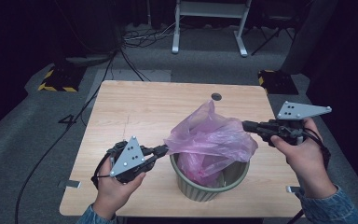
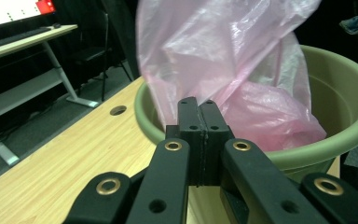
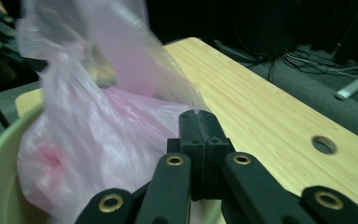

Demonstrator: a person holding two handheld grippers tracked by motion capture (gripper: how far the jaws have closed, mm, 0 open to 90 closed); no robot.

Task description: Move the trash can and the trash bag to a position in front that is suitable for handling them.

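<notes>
Words on the pink bag (image 1: 212, 140): none to read.
Words on the green bin (image 1: 233, 179): none to read.
Words on the table (image 1: 135, 112): none to read.
Screen (image 2: 16, 10) in the far top left corner of the left gripper view: small marks, too tiny to read.

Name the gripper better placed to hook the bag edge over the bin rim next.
Probably left: the left gripper pinches the pink bag right beside the green bin rim, while the right gripper holds its edge higher, farther out.
</notes>
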